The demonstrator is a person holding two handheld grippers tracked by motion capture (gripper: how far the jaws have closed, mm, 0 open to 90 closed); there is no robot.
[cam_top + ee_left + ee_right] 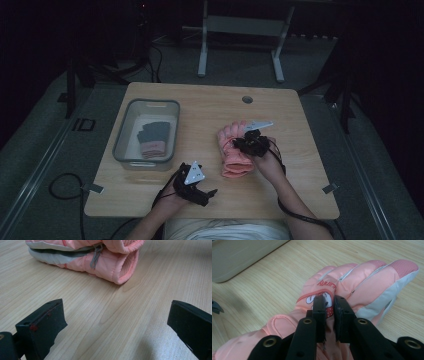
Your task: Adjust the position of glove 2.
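A pink padded glove [236, 162] lies on the wooden table [200, 107], right of centre, fingers pointing away. My right gripper [248, 144] sits on top of it. In the right gripper view, the right gripper [329, 302] has its jaws almost together over the printed patch on the back of the glove [352, 282], with a fold of fabric between them. My left gripper [201, 192] rests near the table's front edge, left of the glove. In the left gripper view, the left gripper [115, 322] is wide open over bare wood, with the glove's cuff [125, 267] ahead of it.
A clear plastic bin [122, 135] stands at the left of the table. A dark grey glove with a pink cuff [154, 137] lies in it. A round cable hole [247, 99] is near the far edge. Desk legs [202, 50] stand on the floor beyond the table.
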